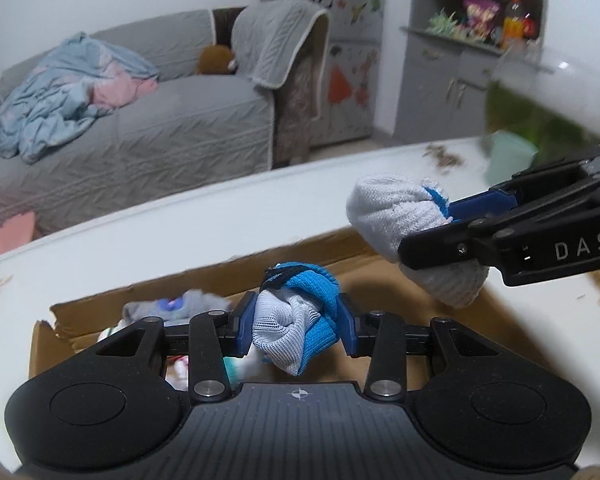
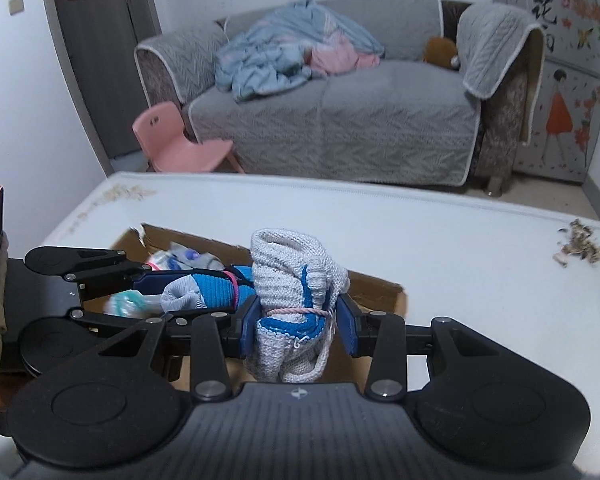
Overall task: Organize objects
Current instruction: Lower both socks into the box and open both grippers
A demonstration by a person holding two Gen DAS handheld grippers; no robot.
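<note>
My left gripper [image 1: 296, 326] is shut on a blue and white sock bundle [image 1: 296, 320] and holds it over an open cardboard box [image 1: 100, 304]. My right gripper [image 2: 298, 326] is shut on a grey-white sock bundle [image 2: 292, 280] with blue trim, tied with a pink band, above the box's right end [image 2: 380, 284]. In the left wrist view the right gripper [image 1: 440, 220] comes in from the right with its grey-white bundle [image 1: 396, 216]. In the right wrist view the left gripper [image 2: 204, 288] sits at the left with its blue bundle [image 2: 212, 288]. Several other socks [image 1: 172, 306] lie inside the box.
The box rests on a white table [image 2: 460, 248]. A small pile of crumbs [image 2: 578, 246] lies at the table's right. A pale green cup [image 1: 508, 156] and a glass bowl with greenery [image 1: 548, 92] stand at the far right. A grey sofa [image 2: 340, 120] and pink chair [image 2: 176, 140] are beyond the table.
</note>
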